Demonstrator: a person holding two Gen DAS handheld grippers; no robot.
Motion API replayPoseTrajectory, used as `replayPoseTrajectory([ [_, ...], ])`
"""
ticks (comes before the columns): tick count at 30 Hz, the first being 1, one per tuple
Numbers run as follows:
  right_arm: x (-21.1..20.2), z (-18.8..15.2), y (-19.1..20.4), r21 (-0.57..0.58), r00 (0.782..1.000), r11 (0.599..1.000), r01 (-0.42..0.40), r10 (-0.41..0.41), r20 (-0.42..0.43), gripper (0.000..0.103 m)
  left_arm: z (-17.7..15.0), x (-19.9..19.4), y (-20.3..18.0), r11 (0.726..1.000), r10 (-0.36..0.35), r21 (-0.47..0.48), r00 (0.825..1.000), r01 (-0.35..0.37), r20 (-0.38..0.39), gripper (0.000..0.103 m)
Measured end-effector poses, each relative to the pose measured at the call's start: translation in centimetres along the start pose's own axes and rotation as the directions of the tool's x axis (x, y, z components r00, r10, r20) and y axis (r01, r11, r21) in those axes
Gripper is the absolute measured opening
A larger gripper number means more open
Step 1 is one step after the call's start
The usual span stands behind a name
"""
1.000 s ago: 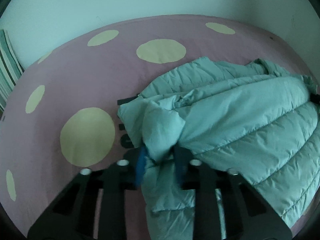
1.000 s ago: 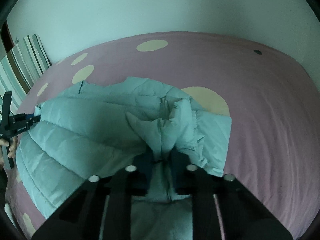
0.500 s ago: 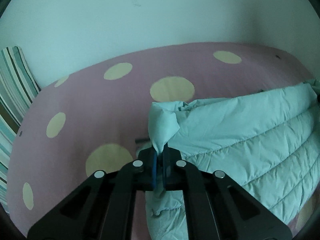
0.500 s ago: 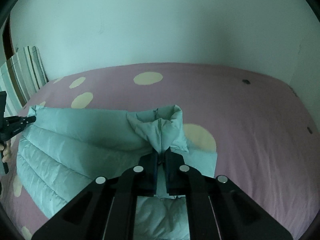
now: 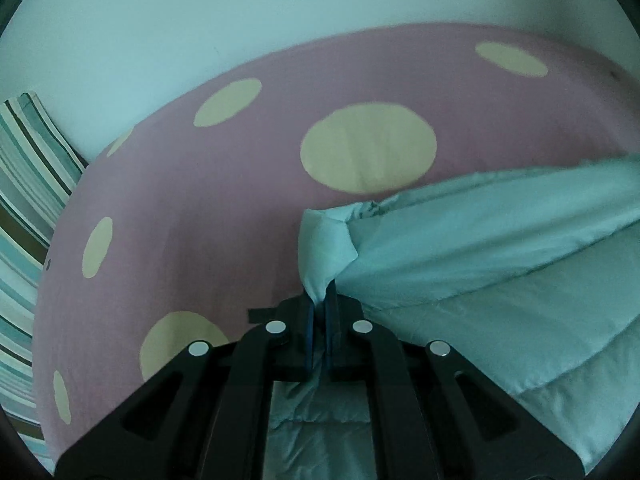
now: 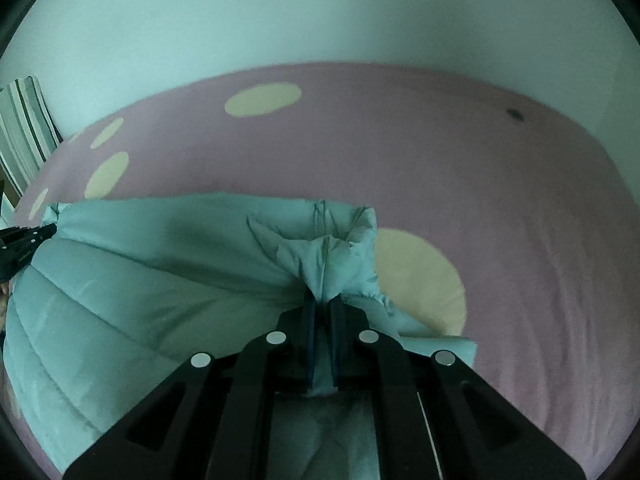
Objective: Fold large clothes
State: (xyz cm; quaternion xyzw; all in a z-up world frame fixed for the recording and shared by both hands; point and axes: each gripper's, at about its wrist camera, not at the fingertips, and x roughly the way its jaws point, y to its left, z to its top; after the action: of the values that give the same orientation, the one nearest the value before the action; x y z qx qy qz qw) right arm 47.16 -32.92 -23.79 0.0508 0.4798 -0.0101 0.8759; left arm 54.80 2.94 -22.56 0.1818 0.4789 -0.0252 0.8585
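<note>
Lifted higher off the bed, the puffer jacket now hangs taut between both grippers, left gripper and right gripper clamped on corners, stretching toward three o'clock, probably to straighten it for folding.

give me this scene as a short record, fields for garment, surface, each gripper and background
garment: pale teal quilted puffer jacket, lifted by two pinched points, stretched between the grippers
surface: pink bedsheet with large cream dots
left gripper: shut on a bunched corner of the jacket
right gripper: shut on a bunched fold of the jacket
background: plain pale wall; striped cushion at the left edge
</note>
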Motion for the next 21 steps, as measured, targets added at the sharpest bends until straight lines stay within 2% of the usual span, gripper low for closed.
replayPoseTrajectory([
  [5,2.1,-0.5,-0.2,0.030,0.999,0.999,-0.022,0.024,-0.047,0.006,-0.4,1.3,-1.0,0.999,0.025,0.025,1.000,-0.025,-0.012,0.004],
  [17,1.8,-0.6,0.6,0.013,1.000,1.000,0.012,-0.012,-0.012,0.009,-0.2,1.6,-0.8,0.999,0.033,0.004,0.999,-0.033,0.027,0.004],
  [19,1.1,-0.5,0.9,-0.001,0.999,0.999,0.042,-0.042,0.003,0.014,-0.2,0.9,-0.2,1.000,0.025,-0.006,0.999,-0.025,0.031,0.007],
  [20,0.6,-0.5,0.9,-0.006,0.998,0.998,0.056,-0.056,0.011,0.017,-0.4,0.3,-0.5,1.000,0.021,-0.010,0.999,-0.021,0.032,0.014],
  [21,-0.2,-0.5,1.0,-0.010,0.997,0.997,0.075,-0.075,0.020,0.026,-0.6,-0.3,-0.1,1.000,0.018,-0.017,0.999,-0.017,0.034,0.028],
])
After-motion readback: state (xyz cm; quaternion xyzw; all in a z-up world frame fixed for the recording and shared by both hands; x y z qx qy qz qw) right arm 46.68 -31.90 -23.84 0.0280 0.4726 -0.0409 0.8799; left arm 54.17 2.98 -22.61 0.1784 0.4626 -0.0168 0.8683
